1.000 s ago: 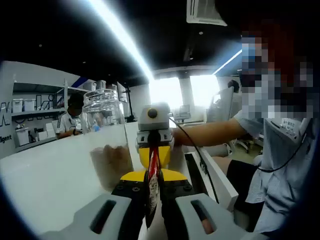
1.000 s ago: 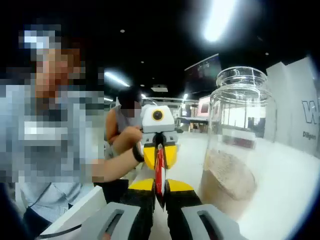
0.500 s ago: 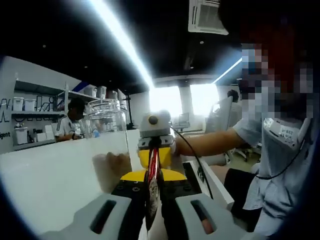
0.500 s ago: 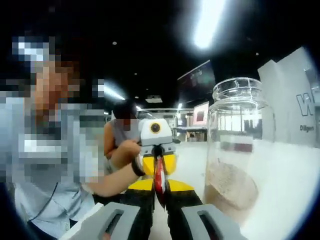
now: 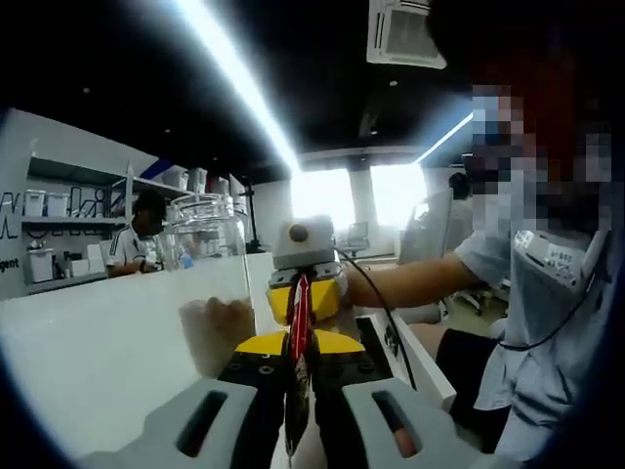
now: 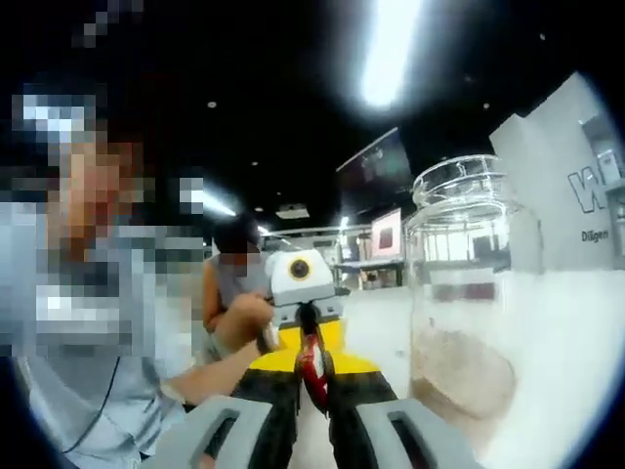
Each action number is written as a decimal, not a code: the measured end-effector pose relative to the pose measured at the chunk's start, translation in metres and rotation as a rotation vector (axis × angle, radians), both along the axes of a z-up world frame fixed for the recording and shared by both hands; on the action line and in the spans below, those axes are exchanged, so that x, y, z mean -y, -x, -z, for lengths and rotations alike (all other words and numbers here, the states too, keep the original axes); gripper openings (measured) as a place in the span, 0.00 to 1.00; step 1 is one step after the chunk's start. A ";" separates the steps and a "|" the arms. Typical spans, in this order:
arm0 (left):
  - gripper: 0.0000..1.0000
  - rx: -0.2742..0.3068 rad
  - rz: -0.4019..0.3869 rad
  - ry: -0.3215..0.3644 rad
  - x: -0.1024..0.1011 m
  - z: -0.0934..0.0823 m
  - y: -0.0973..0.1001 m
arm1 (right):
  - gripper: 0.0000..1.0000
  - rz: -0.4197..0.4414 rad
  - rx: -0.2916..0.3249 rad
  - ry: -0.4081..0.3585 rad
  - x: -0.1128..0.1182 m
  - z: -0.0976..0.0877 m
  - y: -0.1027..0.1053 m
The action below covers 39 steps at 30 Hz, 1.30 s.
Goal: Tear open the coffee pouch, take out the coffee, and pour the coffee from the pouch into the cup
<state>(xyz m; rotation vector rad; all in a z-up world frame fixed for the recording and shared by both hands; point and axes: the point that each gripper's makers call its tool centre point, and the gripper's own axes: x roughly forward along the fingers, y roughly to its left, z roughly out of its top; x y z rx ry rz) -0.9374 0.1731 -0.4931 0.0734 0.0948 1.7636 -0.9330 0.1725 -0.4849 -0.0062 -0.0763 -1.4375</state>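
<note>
- In my left gripper view, the jar (image 5: 207,278) stands on the table (image 5: 88,337), and my left gripper (image 5: 296,391) sits just right of the jar
- The pouch (image 5: 298,366) stands on edge between that gripper's jaws, right of the jar
- The right gripper (image 5: 306,283) faces me beyond the pouch, just right of the jar
- In my right gripper view, the jar (image 6: 467,303) stands right of the right gripper (image 6: 312,405) and the pouch (image 6: 312,366)
- The left gripper (image 6: 299,288) sits left of the jar, beyond the pouch
- The powder (image 6: 464,369) lies in the jar's bottom
</note>
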 end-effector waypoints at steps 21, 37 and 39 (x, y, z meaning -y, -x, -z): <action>0.14 -0.047 -0.019 -0.039 0.005 -0.009 0.003 | 0.09 0.047 0.003 0.073 -0.006 -0.014 0.003; 0.15 -0.083 -0.053 -0.047 0.011 -0.012 0.010 | 0.09 0.059 0.030 0.140 -0.014 -0.025 0.003; 0.15 -0.085 -0.052 -0.049 0.011 -0.013 0.010 | 0.09 0.064 0.039 0.145 -0.015 -0.026 0.004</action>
